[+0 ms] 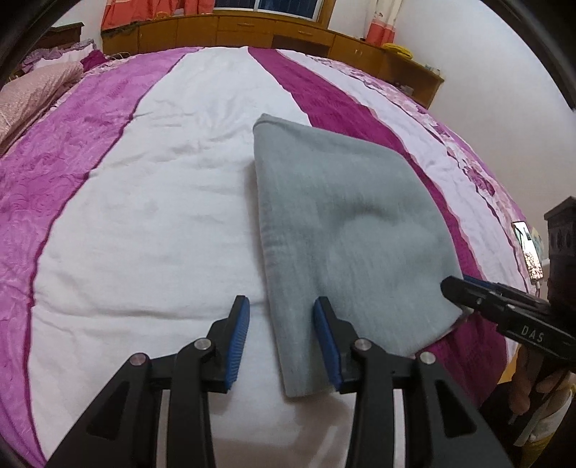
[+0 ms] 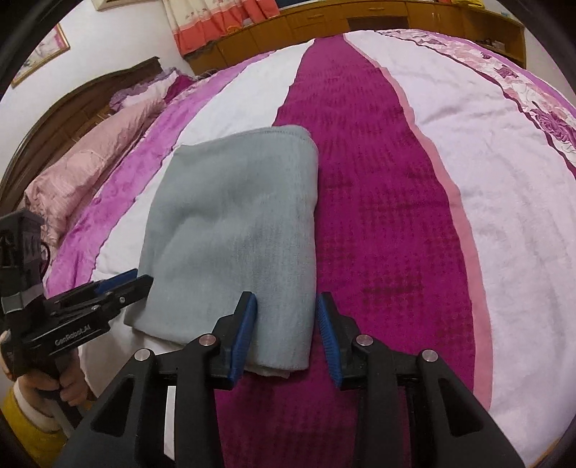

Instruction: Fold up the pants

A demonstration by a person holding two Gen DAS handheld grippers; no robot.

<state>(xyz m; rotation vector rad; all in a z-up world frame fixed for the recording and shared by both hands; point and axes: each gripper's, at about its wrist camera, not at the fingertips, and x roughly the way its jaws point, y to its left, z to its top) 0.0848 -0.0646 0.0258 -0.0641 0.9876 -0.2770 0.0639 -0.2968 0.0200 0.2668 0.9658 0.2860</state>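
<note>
The grey pants lie folded into a thick, flat bundle on the bed, resting partly on the white band of the bedspread and partly on the dark magenta stripe beside it. The folded edge at the far end looks rounded and neat, and a shallow dent shows in the top layer.

The left claw hangs over the near left corner of the bundle with its fingers apart; the blue pads do not press on the cloth, and one pad sits over the white bedspread while the other is above the grey fabric. The right claw hangs over the near right corner, fingers also apart, straddling the bundle's right edge without pinching it, as far as the wide-angle view lets one judge. In the left wrist view the right claw comes in from the right, its tip just at the pants' near right edge.

A pink pillow lies at the head of the bed, a wooden cabinet runs along the far wall, and a phone rests near the bed's right edge. A hand with a yellow cuff grips the left handle.
</note>
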